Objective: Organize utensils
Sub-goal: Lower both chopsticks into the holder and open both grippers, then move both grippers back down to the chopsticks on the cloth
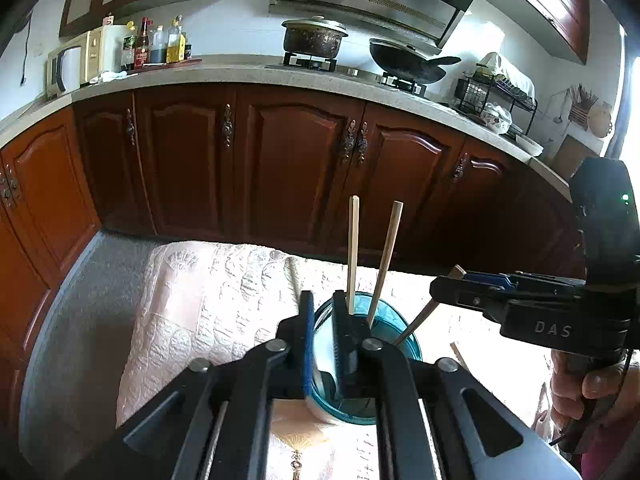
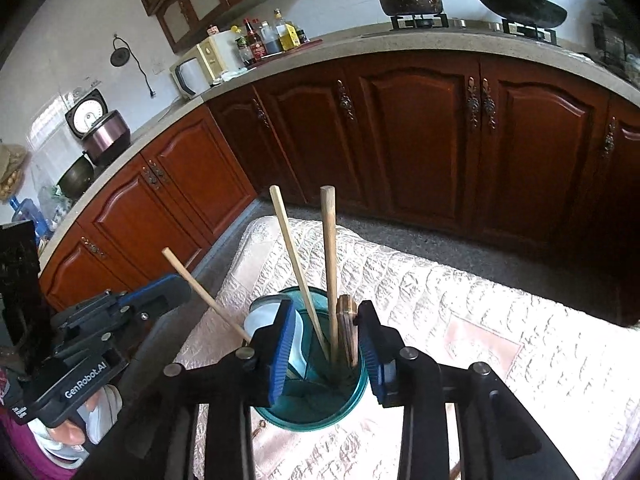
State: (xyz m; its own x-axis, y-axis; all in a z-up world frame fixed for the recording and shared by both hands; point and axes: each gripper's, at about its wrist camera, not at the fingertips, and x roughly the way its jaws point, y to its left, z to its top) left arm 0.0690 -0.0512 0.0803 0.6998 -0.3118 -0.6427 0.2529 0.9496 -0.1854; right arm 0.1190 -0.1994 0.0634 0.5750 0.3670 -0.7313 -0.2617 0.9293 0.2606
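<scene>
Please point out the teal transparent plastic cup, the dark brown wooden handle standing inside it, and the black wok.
teal transparent plastic cup [image 2: 352, 404], right wrist view, near wall
dark brown wooden handle [image 2: 346, 312], right wrist view, top end
black wok [image 1: 404, 62], left wrist view, bowl

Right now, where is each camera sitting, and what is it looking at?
Left wrist view: it sits on the left tool, looking down at the blue cup on the quilt; the right tool and a hand show.
Right wrist view: it sits on the right tool, over the same blue cup; the left tool shows at left.
Both share the cup, the chopsticks, the quilt and the kitchen cabinets.
</scene>
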